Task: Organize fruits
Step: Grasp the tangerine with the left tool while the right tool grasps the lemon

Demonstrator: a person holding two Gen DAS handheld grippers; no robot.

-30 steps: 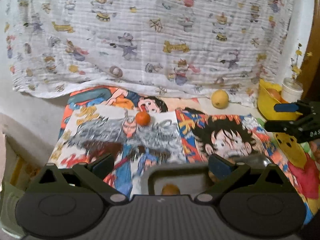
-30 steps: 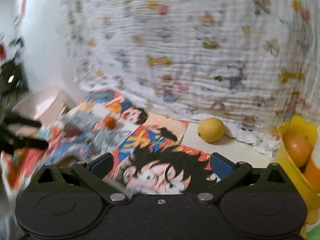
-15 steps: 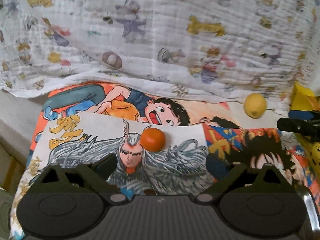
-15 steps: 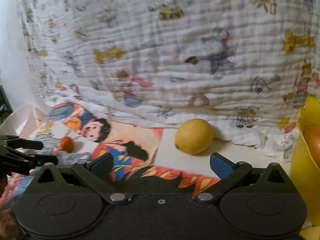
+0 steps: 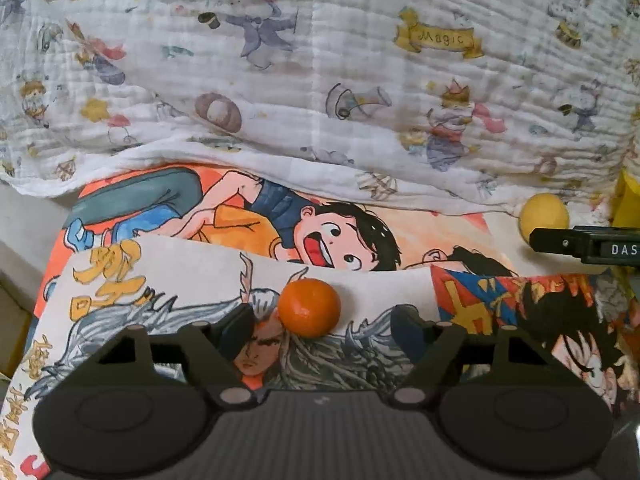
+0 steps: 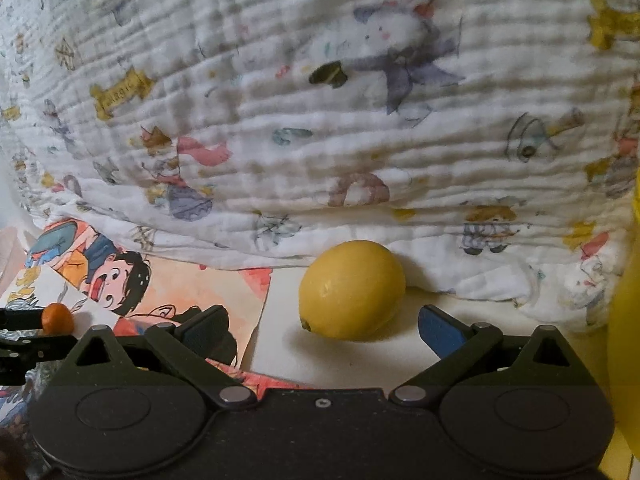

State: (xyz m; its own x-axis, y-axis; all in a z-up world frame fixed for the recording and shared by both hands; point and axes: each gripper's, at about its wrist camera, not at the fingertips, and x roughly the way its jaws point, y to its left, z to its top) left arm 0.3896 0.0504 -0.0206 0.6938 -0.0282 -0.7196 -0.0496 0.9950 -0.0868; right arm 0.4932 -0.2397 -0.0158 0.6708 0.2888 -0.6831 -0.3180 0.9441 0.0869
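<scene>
A small orange tangerine (image 5: 309,307) lies on the cartoon posters. My left gripper (image 5: 324,330) is open, its tips on either side of the fruit's near edge. A yellow lemon (image 6: 352,289) lies on white table surface against the printed cloth. My right gripper (image 6: 324,330) is open, its tips flanking the lemon's near side. In the left wrist view the lemon (image 5: 544,218) sits far right behind a finger of the right gripper (image 5: 584,242). In the right wrist view the tangerine (image 6: 58,318) shows far left between the left gripper's fingers (image 6: 24,316).
A white cloth with cartoon prints (image 5: 320,80) hangs along the back and drapes onto the table. Colourful posters (image 5: 160,280) cover the surface. A yellow container (image 6: 628,320) stands at the far right, its edge also in the left wrist view (image 5: 628,200).
Both grippers have moved forward. The left one has closed in on the tangerine, the right one on the lemon; each fruit now lies just ahead between open fingertips.
</scene>
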